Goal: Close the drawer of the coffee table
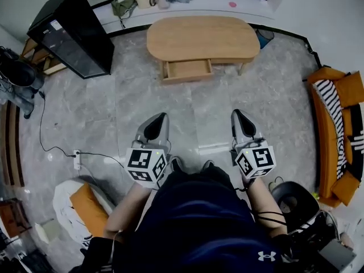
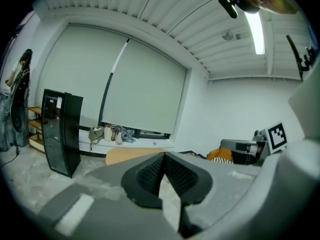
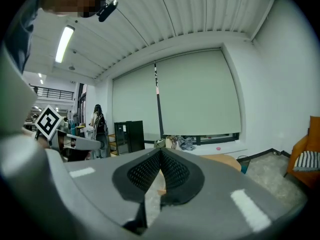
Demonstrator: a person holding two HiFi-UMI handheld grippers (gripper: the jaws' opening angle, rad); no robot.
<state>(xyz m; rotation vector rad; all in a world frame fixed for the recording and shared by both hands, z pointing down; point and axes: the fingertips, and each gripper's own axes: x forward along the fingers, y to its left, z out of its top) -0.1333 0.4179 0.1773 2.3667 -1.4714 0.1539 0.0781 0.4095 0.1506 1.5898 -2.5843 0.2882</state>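
We find the drawer (image 1: 187,69) pulled out from the front of the coffee table (image 1: 199,36), in the upper centre of the frame. Well below it, the left gripper (image 1: 160,121) and the right gripper (image 1: 239,118) hover above the floor, each with its jaws together and holding nothing.

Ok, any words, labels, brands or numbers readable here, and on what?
No readable words or numbers.
White label on the black cabinet: too small to read.
White logo on the person's dark clothes: a symbol, no letters.
Square markers on the left gripper and right gripper: patterns, no text.
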